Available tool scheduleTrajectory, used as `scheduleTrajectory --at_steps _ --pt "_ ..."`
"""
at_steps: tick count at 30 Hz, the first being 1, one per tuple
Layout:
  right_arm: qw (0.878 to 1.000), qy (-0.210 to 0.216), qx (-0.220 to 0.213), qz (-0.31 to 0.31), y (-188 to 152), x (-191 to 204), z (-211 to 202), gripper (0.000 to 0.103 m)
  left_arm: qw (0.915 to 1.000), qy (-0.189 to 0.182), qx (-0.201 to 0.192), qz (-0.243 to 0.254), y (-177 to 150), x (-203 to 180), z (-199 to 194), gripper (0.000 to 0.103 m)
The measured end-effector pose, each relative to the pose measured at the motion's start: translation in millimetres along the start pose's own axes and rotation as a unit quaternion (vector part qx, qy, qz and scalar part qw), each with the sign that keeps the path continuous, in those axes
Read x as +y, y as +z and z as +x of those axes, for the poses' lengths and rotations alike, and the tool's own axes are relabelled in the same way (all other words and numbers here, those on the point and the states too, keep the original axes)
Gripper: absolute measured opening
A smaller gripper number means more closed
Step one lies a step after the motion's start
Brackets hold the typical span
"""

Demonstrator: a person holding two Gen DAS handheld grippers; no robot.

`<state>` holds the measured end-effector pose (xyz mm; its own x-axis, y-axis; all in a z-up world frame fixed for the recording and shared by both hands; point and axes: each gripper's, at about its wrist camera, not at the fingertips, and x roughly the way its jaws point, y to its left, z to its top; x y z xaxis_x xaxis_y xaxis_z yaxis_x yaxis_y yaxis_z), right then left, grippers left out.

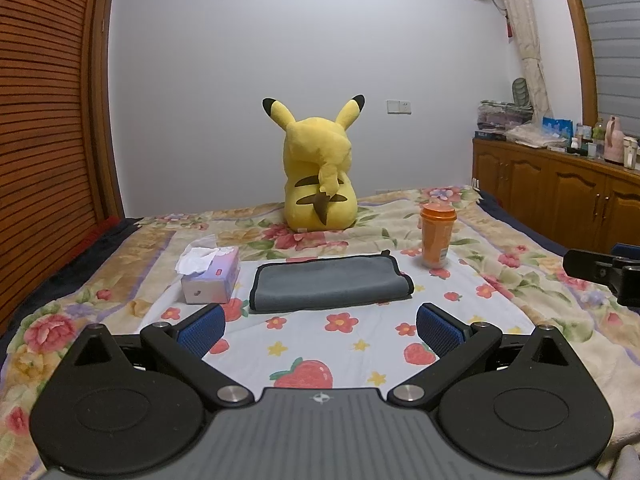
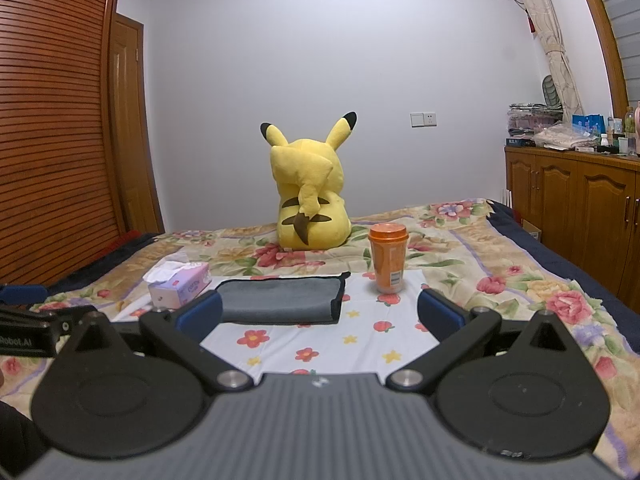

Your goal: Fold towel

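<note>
A grey towel point(image 1: 326, 284) with a black border lies folded flat on the white fruit-print cloth point(image 1: 344, 344) on the bed. It also shows in the right wrist view point(image 2: 280, 300). My left gripper point(image 1: 320, 330) is open and empty, hovering just in front of the towel's near edge. My right gripper point(image 2: 320, 312) is open and empty, in front of and to the right of the towel. The right gripper's body shows at the right edge of the left wrist view point(image 1: 604, 272).
A tissue box point(image 1: 210, 276) stands left of the towel. An orange cup point(image 1: 436, 236) stands right of it. A yellow plush toy point(image 1: 318, 172) sits behind. A flowered blanket point(image 1: 520, 248) covers the bed. A wooden cabinet point(image 1: 560, 188) is at the right.
</note>
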<state>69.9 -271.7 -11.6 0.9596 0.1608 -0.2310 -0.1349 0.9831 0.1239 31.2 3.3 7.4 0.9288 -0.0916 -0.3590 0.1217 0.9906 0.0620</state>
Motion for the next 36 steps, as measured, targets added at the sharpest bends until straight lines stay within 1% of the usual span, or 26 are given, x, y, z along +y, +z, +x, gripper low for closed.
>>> scheduleTrajectory --at_steps 36 --pt "1.0 0.0 0.0 0.0 0.1 -0.5 0.4 0.103 1.0 0.002 -0.001 0.007 -3.6 2.8 0.4 0.103"
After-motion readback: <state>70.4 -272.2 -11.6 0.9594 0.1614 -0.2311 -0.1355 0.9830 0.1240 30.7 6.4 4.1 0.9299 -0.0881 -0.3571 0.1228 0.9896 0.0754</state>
